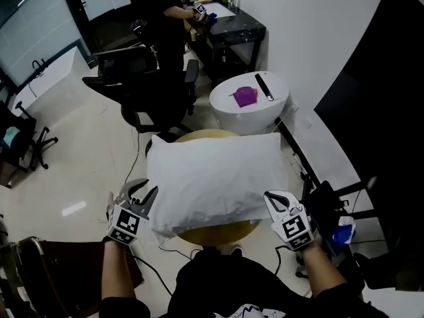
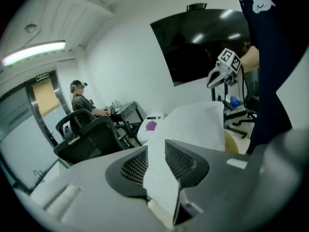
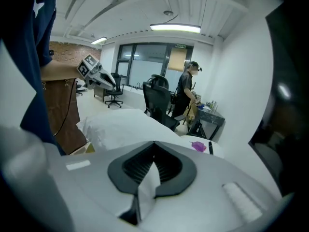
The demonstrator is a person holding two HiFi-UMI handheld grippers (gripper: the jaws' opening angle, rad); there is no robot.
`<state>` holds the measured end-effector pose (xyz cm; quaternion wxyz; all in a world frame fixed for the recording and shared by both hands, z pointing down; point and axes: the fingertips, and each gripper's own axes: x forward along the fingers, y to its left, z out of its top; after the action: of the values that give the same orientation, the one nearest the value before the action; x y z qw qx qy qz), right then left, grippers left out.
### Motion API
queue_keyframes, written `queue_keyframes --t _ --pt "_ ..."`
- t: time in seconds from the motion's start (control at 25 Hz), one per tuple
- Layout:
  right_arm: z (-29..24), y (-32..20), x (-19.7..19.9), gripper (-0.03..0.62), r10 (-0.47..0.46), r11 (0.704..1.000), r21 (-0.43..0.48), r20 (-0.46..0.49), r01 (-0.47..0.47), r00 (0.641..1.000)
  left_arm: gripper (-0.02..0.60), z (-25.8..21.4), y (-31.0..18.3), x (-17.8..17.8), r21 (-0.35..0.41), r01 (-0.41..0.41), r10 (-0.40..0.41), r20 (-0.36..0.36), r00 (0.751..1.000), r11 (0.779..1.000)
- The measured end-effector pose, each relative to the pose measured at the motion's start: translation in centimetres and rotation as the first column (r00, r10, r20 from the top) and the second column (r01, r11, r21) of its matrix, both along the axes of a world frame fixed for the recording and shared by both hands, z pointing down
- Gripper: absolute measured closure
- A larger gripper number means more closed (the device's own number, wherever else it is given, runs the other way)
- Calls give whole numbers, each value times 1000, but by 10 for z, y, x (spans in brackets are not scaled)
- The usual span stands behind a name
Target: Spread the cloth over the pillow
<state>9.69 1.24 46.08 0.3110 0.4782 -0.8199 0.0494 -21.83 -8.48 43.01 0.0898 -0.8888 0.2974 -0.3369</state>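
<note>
Left tongs [image 1: 148,195]: pinching a fold of the white cloth [image 1: 212,177]. The fabric runs up between the two meshed pads and on toward the pillow [image 1: 262,144]. These tongs stand at the pillow's near left corner.

Right tongs [image 1: 273,200]: pressed together at the tips on a strip of the same cloth, at the pillow's near right corner. Each pair of tongs carries its marker cube facing up, with a bare forearm behind it.

Cloth: it lies over the pillow and spans it between the two tongs. Its near edge is lifted at both corners and hangs a little below the pillow at the near left. Cloth and pillow are both white, so the line between them along the far edge cannot be made out.

Pillow: it rests flat on a round yellow-topped desk [image 1: 218,234], whose rim shows beyond it and under its near edge.

Beyond the pillow, to the right, is a round white stand [image 1: 228,108] bearing a small purple object [image 1: 245,97] and a slim black object [image 1: 264,87]. Beyond the pillow, to the left, is a black office chair [image 1: 156,91]. Farther off, a person [image 1: 162,5] in dark clothes is at a dark desk [image 1: 235,26].
</note>
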Motion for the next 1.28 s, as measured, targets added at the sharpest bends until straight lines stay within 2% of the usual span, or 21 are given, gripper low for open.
queue_keyframes --t 0.12,0.2,0.36,0.48,0.56,0.64,0.72,0.88,1.08,1.28 --pt "-6 13 -3 586 -30 1000 5 37 30 999 496 -10 31 18 -14 41 -41 -78 996 999" --pt "-11 23 -3 586 -43 999 15 66 42 997 578 -12 50 28 -25 77 -79 -99 992 997" --pt "-18 49 -3 586 -60 998 15 127 59 990 579 -5 87 46 -89 115 -123 -94 988 989" --pt "-21 67 -1 586 -81 997 18 138 80 987 579 5 120 70 -155 73 -86 -82 993 985" --pt "-24 75 2 586 -91 996 30 159 88 983 579 6 137 82 -140 50 -60 -72 996 989" --pt "-28 84 3 586 -91 996 24 191 88 977 580 0 148 90 -122 54 -68 -119 991 991" --pt "-30 93 3 586 -94 996 19 210 92 973 580 -4 160 97 -141 48 -72 -174 982 989" --pt "-32 105 2 586 -115 993 37 214 110 970 580 -2 180 105 -143 30 -49 -131 990 989" --pt "-34 114 2 586 -116 993 46 235 108 965 581 4 181 98 -134 105 -118 -92 989 985" --pt "-33 118 0 586 -132 991 51 231 124 964 581 3 187 96 -157 111 -132 -130 983 981"
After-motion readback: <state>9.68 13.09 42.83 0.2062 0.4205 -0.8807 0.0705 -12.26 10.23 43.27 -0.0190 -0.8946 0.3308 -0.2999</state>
